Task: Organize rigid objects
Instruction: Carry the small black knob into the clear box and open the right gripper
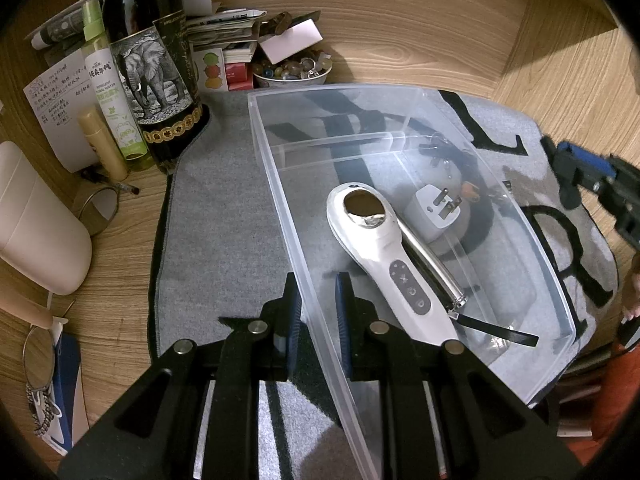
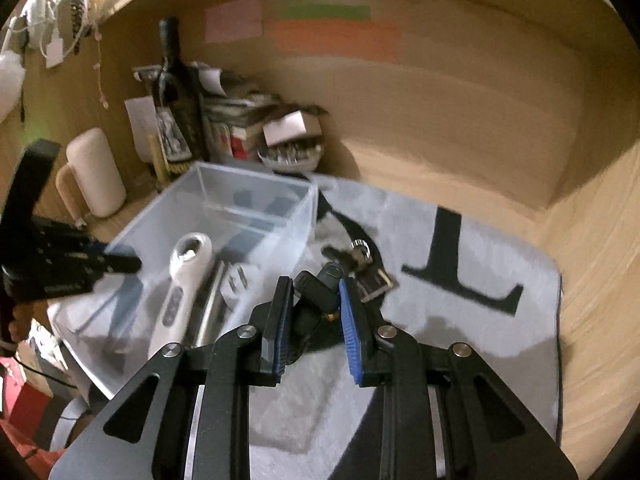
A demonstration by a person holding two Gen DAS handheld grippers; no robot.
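Observation:
A clear plastic bin [image 1: 272,184] stands on a grey mat. My left gripper [image 1: 318,292] is shut on its near wall, one finger inside and one outside. In the bin lie a white handheld device [image 1: 376,240], a white plug adapter [image 1: 436,212] and a long metal tool [image 1: 432,264]. My right gripper [image 2: 314,296] is shut on a black key fob [image 2: 316,292], lifted above the mat to the right of the bin [image 2: 256,176]. Metal keys [image 2: 360,252] hang from the fob's far side. The left gripper [image 2: 120,264] shows at the bin's left wall.
The grey mat [image 2: 460,320] with black letters covers the wooden desk. At the back left stand a dark wine bottle [image 1: 152,60], a green spray bottle [image 1: 108,92], stacked papers, a bowl of trinkets [image 1: 292,70] and a cream cylinder [image 1: 36,220]. A wooden wall rises behind.

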